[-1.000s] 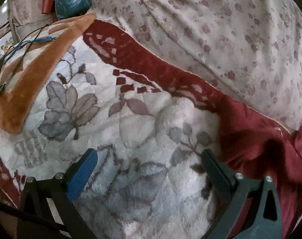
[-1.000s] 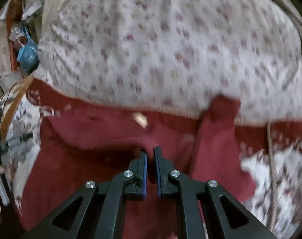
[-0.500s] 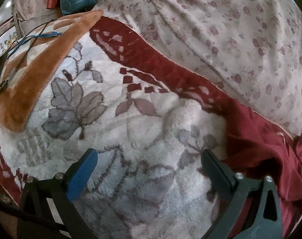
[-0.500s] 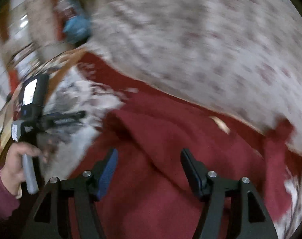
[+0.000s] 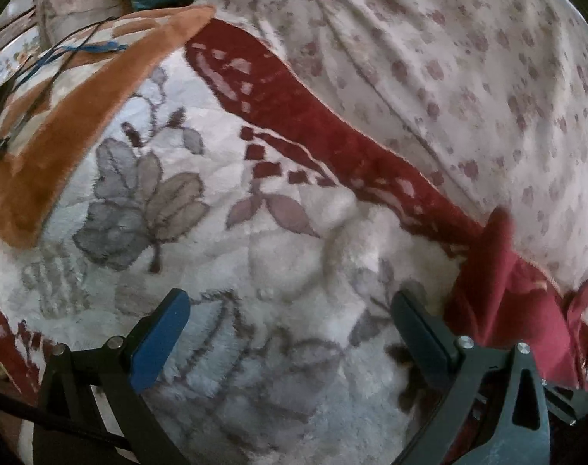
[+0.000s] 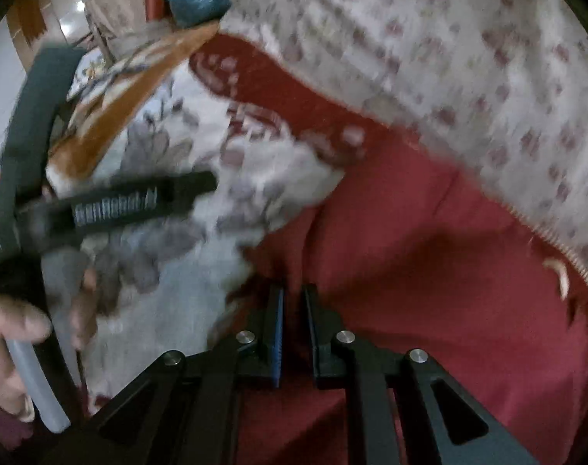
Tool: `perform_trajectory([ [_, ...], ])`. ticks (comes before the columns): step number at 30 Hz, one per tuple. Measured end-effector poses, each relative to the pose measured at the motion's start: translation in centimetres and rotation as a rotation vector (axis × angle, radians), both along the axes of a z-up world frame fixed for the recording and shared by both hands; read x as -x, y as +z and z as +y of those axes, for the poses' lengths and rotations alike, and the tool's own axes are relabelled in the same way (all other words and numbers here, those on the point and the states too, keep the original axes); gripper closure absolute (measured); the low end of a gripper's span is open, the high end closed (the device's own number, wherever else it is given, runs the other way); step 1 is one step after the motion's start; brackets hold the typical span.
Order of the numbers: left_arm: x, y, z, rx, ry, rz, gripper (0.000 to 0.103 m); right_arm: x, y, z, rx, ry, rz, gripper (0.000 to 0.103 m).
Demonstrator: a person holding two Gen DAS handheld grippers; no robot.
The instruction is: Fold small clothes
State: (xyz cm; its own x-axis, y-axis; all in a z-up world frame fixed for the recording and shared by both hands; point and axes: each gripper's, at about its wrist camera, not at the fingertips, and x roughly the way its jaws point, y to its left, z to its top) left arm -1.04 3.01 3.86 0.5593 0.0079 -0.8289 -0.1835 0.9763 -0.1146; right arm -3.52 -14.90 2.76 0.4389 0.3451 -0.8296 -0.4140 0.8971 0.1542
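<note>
Right wrist alone shows person's hand (image 6: 19, 333).

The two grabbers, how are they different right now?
The left gripper has its jaws spread wide, with only the fluffy flowered blanket showing between them; the right gripper has its jaws nearly together, closing on a fold of the dark red garment. The left gripper holds nothing; the right one pinches cloth. Both are black with a blue pad on one finger and point down at the bed.
</note>
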Motion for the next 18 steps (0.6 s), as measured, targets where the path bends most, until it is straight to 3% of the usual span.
perform_trajectory([
  [2, 0.3, 0.2, -0.8, -0.026, -0.043, -0.006, 0.0, 0.4, 0.7, -1.2, -0.088, -0.005, 0.028, 0.088],
  [4, 0.5, 0.6, -1.0, -0.026, -0.05, -0.025, 0.0, 0.4, 2.5, -3.6, -0.194, -0.043, 0.034, 0.076],
  [6, 0.6, 0.9, -1.2, -0.002, -0.056, -0.039, 0.0, -0.1, 4.4, -6.3, -0.235, -0.13, -0.022, 0.057],
  [9, 0.5, 0.7, -1.8, 0.001, -0.085, -0.032, 0.0, -2.3, 5.3, -9.2, -0.176, -0.25, -0.07, 0.052],
  [12, 0.4, 0.4, -2.7, -0.022, -0.119, -0.022, 0.0, -5.8, 3.5, -9.7, -0.12, -0.287, -0.02, 0.049],
  [18, 0.1, -0.5, -3.5, -0.055, -0.157, 0.013, 0.0, -10.4, 0.9, -5.0, -0.104, -0.102, -0.001, 0.047],
])
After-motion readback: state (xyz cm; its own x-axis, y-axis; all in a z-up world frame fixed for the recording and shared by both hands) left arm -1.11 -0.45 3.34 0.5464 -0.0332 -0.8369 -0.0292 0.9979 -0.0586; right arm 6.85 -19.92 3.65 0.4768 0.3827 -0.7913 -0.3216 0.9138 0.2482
